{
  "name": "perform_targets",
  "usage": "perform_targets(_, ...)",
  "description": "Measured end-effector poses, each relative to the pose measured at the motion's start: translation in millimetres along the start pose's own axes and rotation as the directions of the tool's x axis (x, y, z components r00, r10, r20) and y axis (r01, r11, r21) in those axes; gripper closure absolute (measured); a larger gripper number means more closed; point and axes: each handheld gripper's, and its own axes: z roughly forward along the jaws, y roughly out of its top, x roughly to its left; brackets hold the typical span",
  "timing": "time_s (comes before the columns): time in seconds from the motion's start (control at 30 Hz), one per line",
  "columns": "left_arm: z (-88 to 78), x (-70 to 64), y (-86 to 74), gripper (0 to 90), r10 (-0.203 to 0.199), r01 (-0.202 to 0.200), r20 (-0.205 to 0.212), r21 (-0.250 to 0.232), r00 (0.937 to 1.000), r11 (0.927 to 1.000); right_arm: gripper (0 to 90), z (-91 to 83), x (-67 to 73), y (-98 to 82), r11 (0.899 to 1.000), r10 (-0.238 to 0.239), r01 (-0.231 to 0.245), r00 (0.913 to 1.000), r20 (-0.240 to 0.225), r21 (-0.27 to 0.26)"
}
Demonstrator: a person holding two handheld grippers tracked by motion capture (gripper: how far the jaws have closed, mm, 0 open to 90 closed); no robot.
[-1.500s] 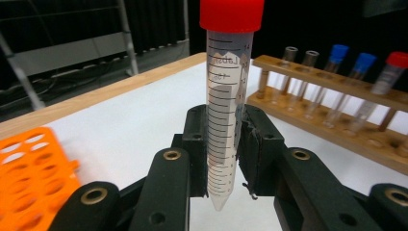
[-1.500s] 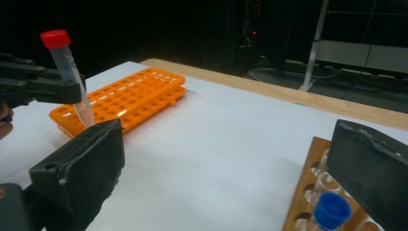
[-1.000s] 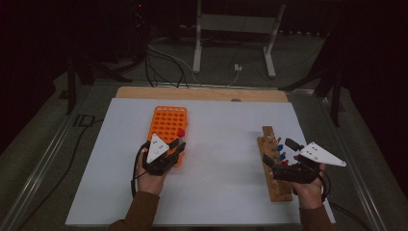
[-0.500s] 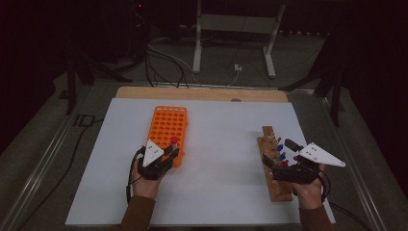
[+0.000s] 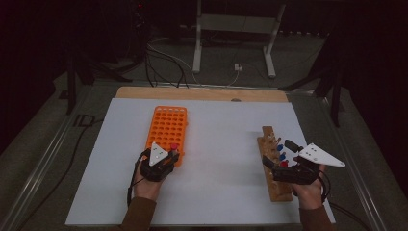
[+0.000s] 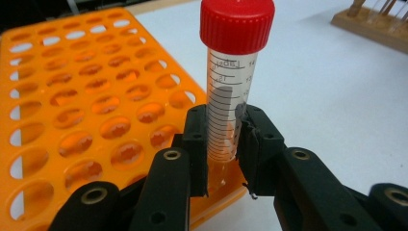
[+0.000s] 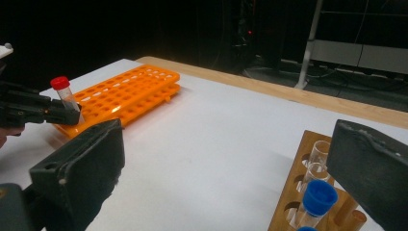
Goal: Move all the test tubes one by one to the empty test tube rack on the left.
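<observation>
We are seeing a wide bare stretch of white table (image 5: 221, 144) running down the middle of the high view, between the orange rack (image 5: 166, 129) at centre left and the wooden rack (image 5: 274, 185) at lower right; a hand could be passing there freely. The left gripper (image 5: 166, 156), gripping a red-capped tube (image 6: 231, 82), is blocking the orange rack's near right corner. The right gripper (image 5: 275, 168), jaws spread wide, is hanging over the wooden rack, where blue-capped tubes (image 7: 315, 199) are standing up in the way.
</observation>
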Motion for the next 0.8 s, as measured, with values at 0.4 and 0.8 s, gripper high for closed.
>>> perform_targets(0.4,0.5,0.4,-0.8,73.9,-0.011,0.011,0.017,0.001,0.9998,0.9999,0.5,1.8,0.5,-1.3,1.0,-0.006,0.006,1.0,-0.005,0.01)
perform_targets(0.8,-10.2,5.2,2.6,47.3,-0.047,0.049,0.055,-0.04,0.9974,0.998,0.5,-2.6,-4.6,-0.2,1.0,0.003,-0.004,1.0,0.007,0.013)
